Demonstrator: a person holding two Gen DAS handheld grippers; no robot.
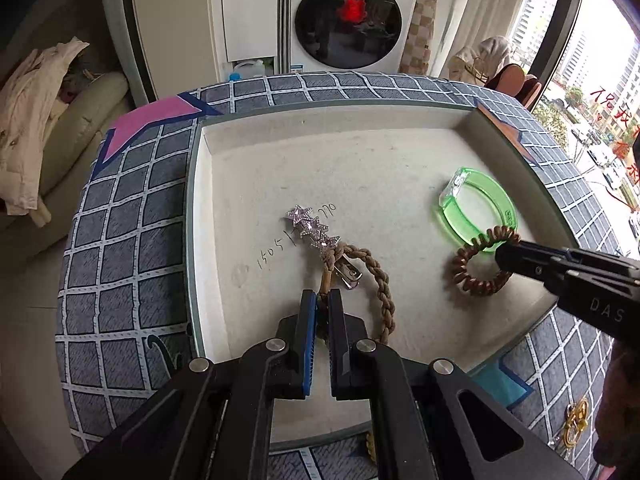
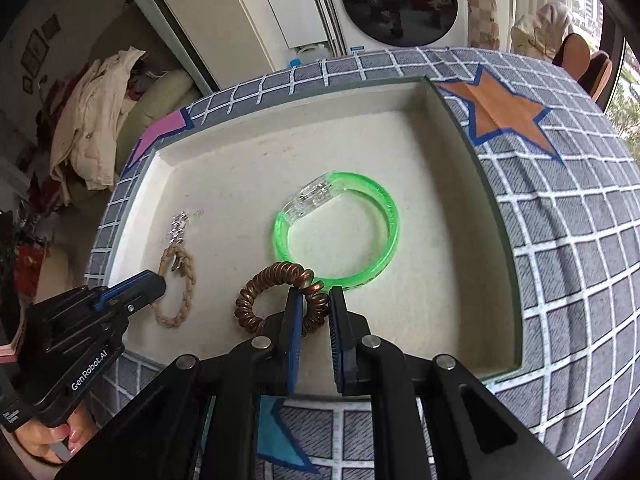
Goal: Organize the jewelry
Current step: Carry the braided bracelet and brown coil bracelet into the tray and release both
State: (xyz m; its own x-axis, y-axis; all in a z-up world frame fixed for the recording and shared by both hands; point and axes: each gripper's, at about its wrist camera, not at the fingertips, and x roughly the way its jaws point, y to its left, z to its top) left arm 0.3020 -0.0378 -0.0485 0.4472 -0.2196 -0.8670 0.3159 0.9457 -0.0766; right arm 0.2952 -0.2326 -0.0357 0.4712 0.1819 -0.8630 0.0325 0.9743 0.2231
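A: What do I have in the tray point(image 2: 168, 152)?

B: I see a green translucent bangle point(image 2: 340, 228) lying flat, a brown spiral hair tie point(image 2: 276, 296) overlapping its near edge, and a star-studded clip point(image 1: 310, 230) fastened to a braided tan loop point(image 1: 370, 280).

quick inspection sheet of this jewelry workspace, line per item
surface: shallow white tray on a grid-patterned cloth; handwritten digits on the tray floor.
job's things: green bangle, coiled brown hair tie overlapping its near edge, braided rope bracelet, star hair clip lying partly through the rope loop.
clutter: gold ornament on the cloth outside the tray.
grippers: left claw closed on the braided rope bracelet; right claw gripping the hair tie's coil.
cables: nothing seen.
surroundings: washing machine, sofa with clothes, window.
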